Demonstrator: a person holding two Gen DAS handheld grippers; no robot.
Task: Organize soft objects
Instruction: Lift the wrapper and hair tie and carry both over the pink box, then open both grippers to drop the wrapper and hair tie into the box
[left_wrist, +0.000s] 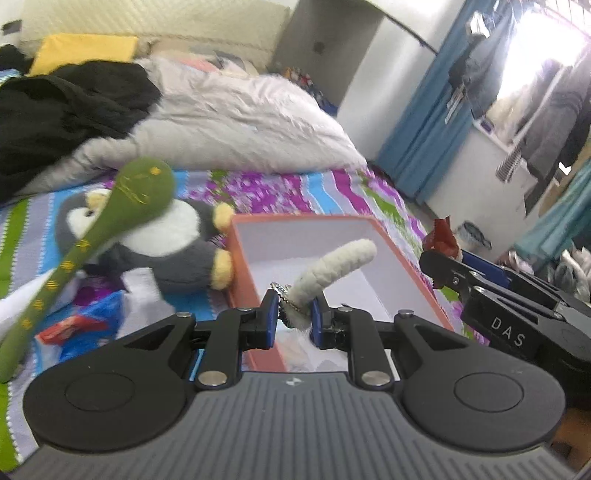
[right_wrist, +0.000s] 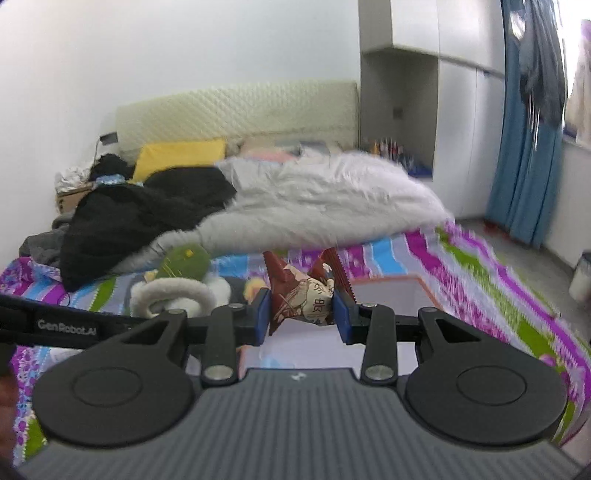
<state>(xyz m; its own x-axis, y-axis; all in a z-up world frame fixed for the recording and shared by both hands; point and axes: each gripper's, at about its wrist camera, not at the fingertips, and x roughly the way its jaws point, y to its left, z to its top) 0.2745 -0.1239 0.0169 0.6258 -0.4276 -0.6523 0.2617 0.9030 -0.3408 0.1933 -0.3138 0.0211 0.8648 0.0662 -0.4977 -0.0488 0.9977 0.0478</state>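
Note:
My left gripper (left_wrist: 293, 314) is shut on the base of a white fuzzy plush piece (left_wrist: 340, 266) with a small metal chain. It hangs above the orange box (left_wrist: 240, 280), whose inside is white. The same white piece (right_wrist: 173, 291) curls beside the right gripper in the right wrist view. My right gripper (right_wrist: 303, 306) is shut on a red-brown snack packet (right_wrist: 306, 295), over the near end of the box (right_wrist: 388, 281). From the left wrist view the packet (left_wrist: 443, 236) shows at the right. A green long-tailed plush (left_wrist: 140, 192) stretches across a grey-and-white penguin plush (left_wrist: 173, 251) left of the box.
A striped purple, blue and green bedspread (left_wrist: 295, 192) covers the bed. A white duvet (left_wrist: 240, 118), black clothes (left_wrist: 66, 110) and a yellow pillow (left_wrist: 85, 48) lie behind. A blue plastic bag with a red wrapper (left_wrist: 85, 328) lies near left. Blue curtains (left_wrist: 417, 129) hang at the right.

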